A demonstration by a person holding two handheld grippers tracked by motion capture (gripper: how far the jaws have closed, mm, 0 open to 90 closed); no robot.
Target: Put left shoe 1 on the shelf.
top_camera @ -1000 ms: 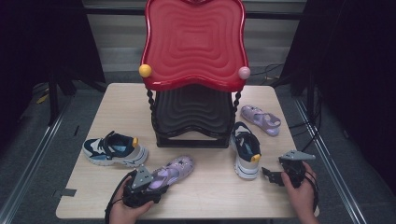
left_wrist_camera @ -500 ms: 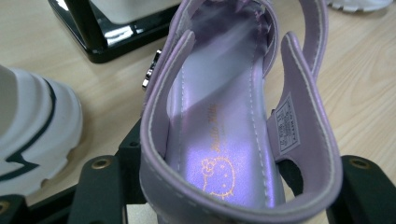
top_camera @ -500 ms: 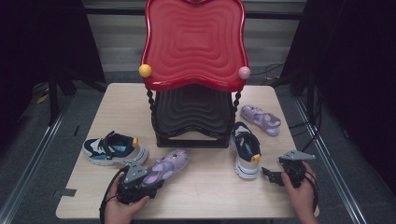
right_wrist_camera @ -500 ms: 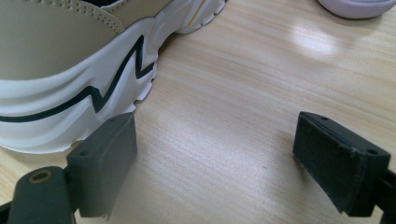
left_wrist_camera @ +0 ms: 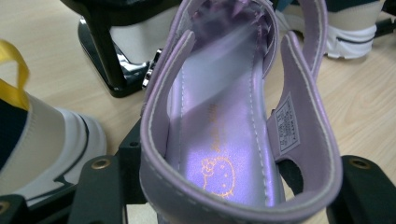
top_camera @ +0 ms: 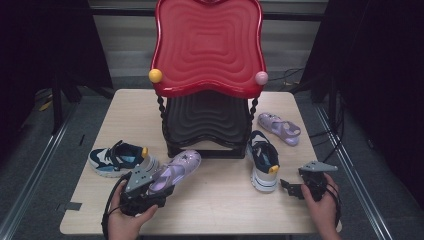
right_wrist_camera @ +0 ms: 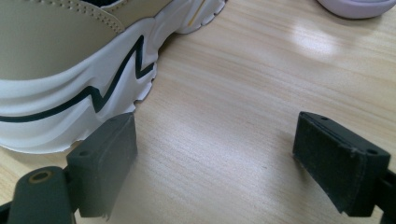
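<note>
The left gripper (top_camera: 150, 187) has the purple sandal (top_camera: 176, 171) clamped by its heel in front of the rack (top_camera: 207, 125), whose shelves look bare, while the right gripper (top_camera: 292, 186) waits open beside a sneaker (top_camera: 263, 160), so all four shoes seem left to place.

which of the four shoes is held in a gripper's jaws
The purple sandal in front of the black rack, gripped at its heel by the left gripper. The other sandal and both sneakers lie free on the table.

Bare table (top_camera: 220, 207) between sneaker (top_camera: 263, 161) and tongs (top_camera: 161, 186).
</note>
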